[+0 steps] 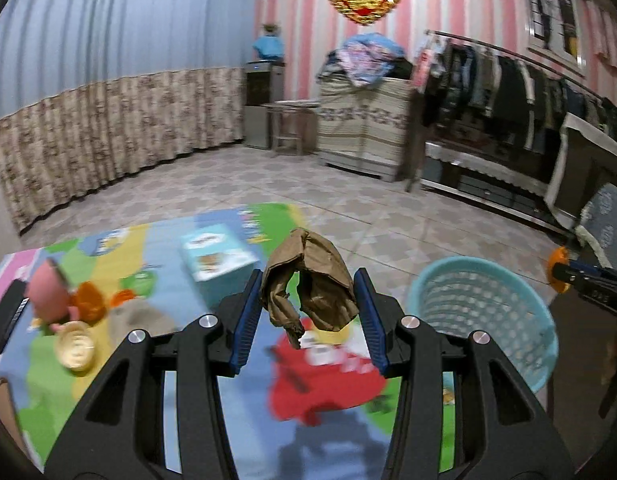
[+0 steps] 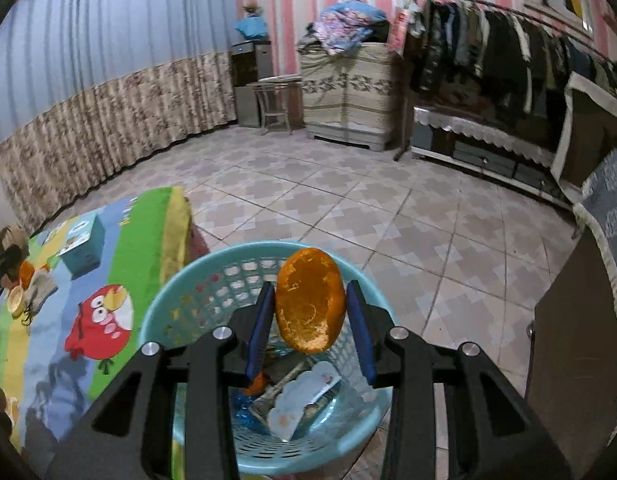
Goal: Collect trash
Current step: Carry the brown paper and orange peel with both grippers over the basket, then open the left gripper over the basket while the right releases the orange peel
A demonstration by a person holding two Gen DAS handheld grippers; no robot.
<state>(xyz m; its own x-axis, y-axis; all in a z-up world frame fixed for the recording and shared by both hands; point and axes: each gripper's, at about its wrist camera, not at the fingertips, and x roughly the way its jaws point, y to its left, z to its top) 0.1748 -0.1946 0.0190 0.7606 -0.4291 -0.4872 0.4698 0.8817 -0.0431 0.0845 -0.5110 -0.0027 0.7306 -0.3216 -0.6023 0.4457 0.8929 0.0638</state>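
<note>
Orange peel [image 2: 309, 300] pinched in right gripper [image 2: 310, 320], held over teal basket [image 2: 164, 300] at frame bottom – ready to drop. Crumpled brown paper [image 1: 308, 280] clamped in left gripper [image 1: 308, 316], mid-frame, basket lower right – probably next in

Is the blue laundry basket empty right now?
No, in the right wrist view the blue basket already holds scraps of trash at its bottom, under the orange peel held in the right tool.

I count one teal basket [image 2: 180, 304], one crumpled brown paper [image 1: 308, 280], and one blue box [image 1: 216, 260]. I see two orange peels: one [image 2: 310, 300] and one [image 1: 88, 300].
</note>
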